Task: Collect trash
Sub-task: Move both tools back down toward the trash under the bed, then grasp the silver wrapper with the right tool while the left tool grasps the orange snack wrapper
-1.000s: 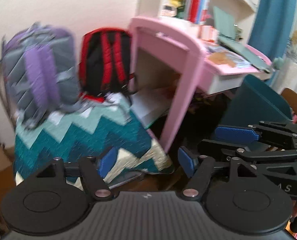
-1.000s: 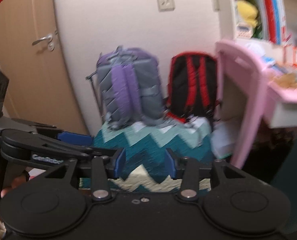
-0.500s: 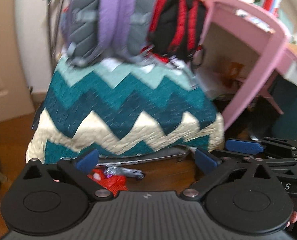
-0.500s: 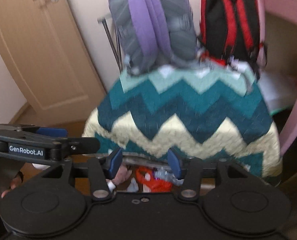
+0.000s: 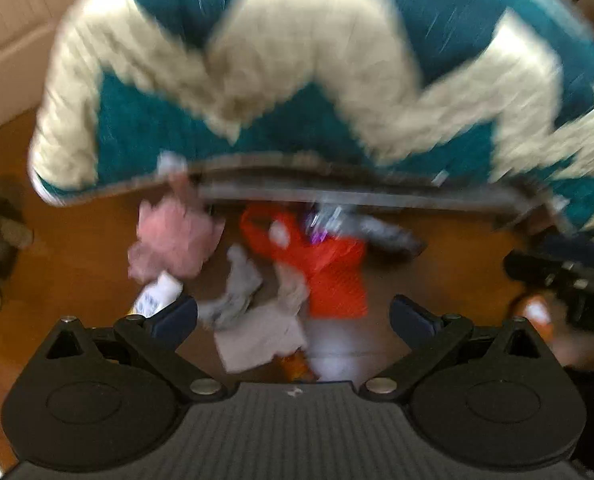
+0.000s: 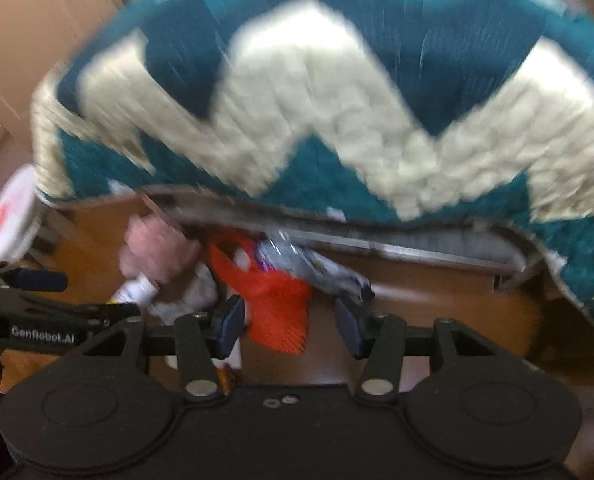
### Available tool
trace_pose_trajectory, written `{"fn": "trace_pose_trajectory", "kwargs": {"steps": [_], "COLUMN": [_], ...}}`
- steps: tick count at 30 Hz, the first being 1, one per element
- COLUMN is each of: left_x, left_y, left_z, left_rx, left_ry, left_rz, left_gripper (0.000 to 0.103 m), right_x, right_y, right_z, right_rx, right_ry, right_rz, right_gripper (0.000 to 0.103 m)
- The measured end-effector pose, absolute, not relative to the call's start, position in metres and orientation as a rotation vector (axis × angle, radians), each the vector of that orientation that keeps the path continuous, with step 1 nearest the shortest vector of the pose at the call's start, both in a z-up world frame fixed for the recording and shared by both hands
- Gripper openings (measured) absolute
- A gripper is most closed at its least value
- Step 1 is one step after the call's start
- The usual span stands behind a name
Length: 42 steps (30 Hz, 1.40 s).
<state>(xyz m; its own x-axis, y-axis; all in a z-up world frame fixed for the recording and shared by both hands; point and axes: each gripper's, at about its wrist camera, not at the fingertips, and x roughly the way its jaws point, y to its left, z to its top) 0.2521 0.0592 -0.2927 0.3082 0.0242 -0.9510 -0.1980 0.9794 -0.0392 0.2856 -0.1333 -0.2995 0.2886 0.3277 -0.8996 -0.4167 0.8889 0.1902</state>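
Tongs first: the left gripper (image 5: 293,316) has its jaws spread wide with nothing between the pads, while the right gripper (image 6: 289,320) stands moderately open, also empty. Both point steeply down at a trash pile (image 5: 257,280) on the wood floor (image 5: 77,248), just under the edge of a zigzag blanket (image 5: 297,60). The risk, as I judge it, is a blind grab: the views are smeared, so a jaw could snag the blanket hem or pinch only a loose corner. The pile is mixed: an orange net bag (image 6: 281,304), a pink wad (image 5: 173,240), grey tissue (image 5: 241,292), a white bottle (image 5: 157,296), crinkled foil wrappers (image 6: 297,260). All light, limp, overlapping.
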Motion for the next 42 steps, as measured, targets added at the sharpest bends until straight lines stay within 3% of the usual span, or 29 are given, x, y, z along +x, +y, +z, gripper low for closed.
{"fn": "trace_pose_trajectory", "kwargs": {"steps": [12,25,31,32,33,36,42], "left_x": [0.271,0.266,0.263,0.263,0.262,0.259,0.254], "left_y": [0.065,0.075,0.071,0.071,0.070,0.068,0.071], "left_z": [-0.453,-0.554,-0.575,-0.577,-0.580,-0.583,-0.580], "left_rx": [-0.270,-0.407,-0.446,-0.459,-0.471,-0.474,-0.538], "left_ry": [1.574,1.777,1.816,1.821,1.826,1.831,1.806], "left_rz": [0.188,0.221,0.186,0.183,0.179,0.179,0.196], "left_gripper": [0.102,0.098,0.076,0.069,0.062,0.044,0.031], "right_x": [0.324,0.331,0.337,0.338,0.338,0.338,0.338], "right_y": [-0.101,-0.058,-0.053,-0.053,-0.053,-0.052,-0.056], "right_z": [-0.417,-0.498,-0.515,-0.516,-0.517,-0.522,-0.508], "right_rx": [-0.449,-0.829,-0.859,-0.858,-0.863,-0.895,-0.837], "right_ry": [1.191,1.075,1.056,1.059,1.058,1.070,1.105], "right_rz": [0.631,0.823,0.822,0.824,0.820,0.803,0.728], "right_gripper": [0.050,0.047,0.045,0.045,0.041,0.001,0.000]}}
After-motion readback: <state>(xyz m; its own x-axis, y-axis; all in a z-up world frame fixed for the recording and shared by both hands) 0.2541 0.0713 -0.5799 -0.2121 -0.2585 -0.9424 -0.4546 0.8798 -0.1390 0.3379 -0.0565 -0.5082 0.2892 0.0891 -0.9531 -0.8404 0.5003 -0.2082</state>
